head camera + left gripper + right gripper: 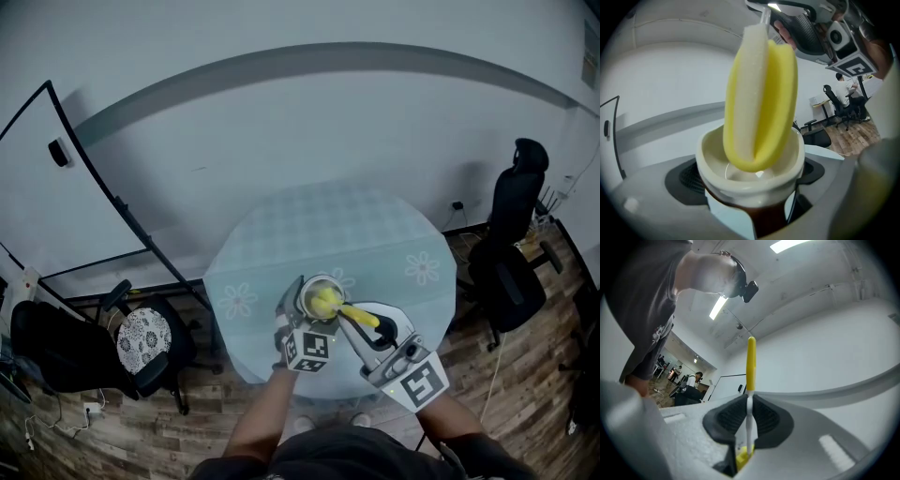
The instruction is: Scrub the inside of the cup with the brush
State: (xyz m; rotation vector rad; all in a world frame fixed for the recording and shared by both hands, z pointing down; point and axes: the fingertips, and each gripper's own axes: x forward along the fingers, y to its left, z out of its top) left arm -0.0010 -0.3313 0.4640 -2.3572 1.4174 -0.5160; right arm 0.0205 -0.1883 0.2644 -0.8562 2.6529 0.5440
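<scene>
Pale walls and wood flooring frame a round desk (375, 234) under a flowered cloth, with a black chair (511, 272) at its 3 o'clock and a second chair (141, 342) at 8 o'clock. At the desk's 6 o'clock edge, nearest the person, the left claw (750, 201) is closed round the brown body of the cup (750, 171), jaws flanking it below the white rim. The right claw (749, 416) is pinched tight on the thin handle of the brush (759, 93), whose yellow-and-white sponge head enters the cup mouth from 12 o'clock, tip below the rim. Likely trouble: the slim handle may twist or slide between the jaws under scrubbing pressure. A sideways push on the rim could also lever the cup out of the left claw.
</scene>
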